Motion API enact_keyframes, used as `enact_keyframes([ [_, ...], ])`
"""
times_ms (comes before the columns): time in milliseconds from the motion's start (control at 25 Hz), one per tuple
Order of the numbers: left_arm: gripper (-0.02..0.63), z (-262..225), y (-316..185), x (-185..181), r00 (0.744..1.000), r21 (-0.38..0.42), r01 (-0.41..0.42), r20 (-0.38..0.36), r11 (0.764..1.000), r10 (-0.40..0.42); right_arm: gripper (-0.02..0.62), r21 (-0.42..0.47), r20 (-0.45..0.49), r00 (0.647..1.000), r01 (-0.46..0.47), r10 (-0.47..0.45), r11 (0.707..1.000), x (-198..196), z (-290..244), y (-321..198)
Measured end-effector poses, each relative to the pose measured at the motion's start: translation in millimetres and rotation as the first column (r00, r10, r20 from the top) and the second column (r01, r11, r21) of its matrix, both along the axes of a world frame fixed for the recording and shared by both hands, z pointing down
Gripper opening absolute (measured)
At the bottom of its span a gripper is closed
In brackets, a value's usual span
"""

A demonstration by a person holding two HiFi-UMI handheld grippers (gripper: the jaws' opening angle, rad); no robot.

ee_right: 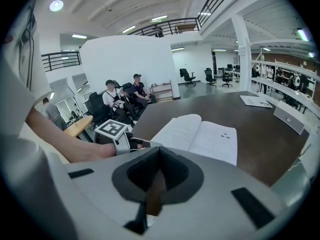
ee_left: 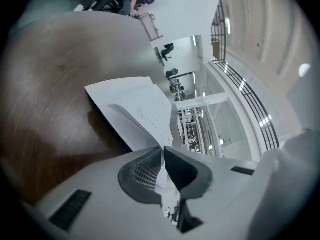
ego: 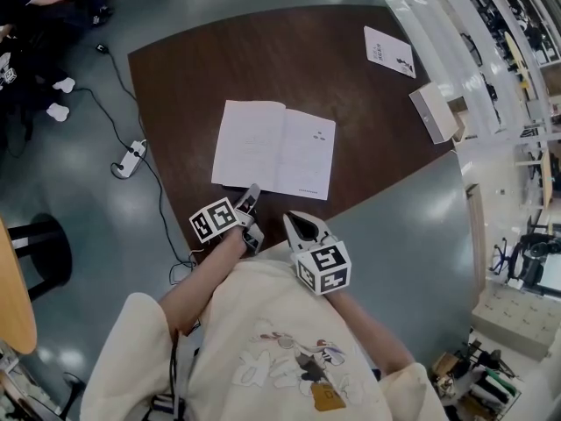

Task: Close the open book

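White-paged open book point(ego: 274, 148) — face up on the dark brown table point(ego: 193, 77), one near page edge lifted

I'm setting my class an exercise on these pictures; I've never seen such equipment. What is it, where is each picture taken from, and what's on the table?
No robot: a person holds tongs in each hand. One picture comes from a head camera looking down; the others ride on each tool. On the dark brown table lie an open white book, a thin white booklet and a white box. The left tongs pinch the book's near edge; the right tongs are shut, empty.
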State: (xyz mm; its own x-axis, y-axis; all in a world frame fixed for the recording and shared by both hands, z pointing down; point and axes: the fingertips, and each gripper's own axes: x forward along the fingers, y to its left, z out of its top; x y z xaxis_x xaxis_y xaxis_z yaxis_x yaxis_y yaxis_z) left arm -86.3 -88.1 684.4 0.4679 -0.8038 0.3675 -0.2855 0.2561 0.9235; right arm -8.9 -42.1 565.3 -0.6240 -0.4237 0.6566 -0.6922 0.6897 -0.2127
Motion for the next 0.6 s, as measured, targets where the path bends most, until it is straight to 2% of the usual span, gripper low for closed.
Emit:
enact_keyframes([
  [160,0.025,-11,-3,19,0.985,0.074,-0.134,0.121,0.988,0.124,0.006,-0.001,0.000,1.000,-0.011,0.011,1.000,5,3,3],
  [360,0.023,-14,-5,30,0.958,0.083,-0.224,0.203,0.971,0.204,0.006,-0.005,0.003,0.999,-0.034,0.034,0.999,12,4,3],
  [600,0.023,-13,-7,46,0.885,0.051,-0.354,0.340,0.934,0.317,0.006,-0.006,0.000,0.999,-0.048,0.048,0.999,22,4,2],
])
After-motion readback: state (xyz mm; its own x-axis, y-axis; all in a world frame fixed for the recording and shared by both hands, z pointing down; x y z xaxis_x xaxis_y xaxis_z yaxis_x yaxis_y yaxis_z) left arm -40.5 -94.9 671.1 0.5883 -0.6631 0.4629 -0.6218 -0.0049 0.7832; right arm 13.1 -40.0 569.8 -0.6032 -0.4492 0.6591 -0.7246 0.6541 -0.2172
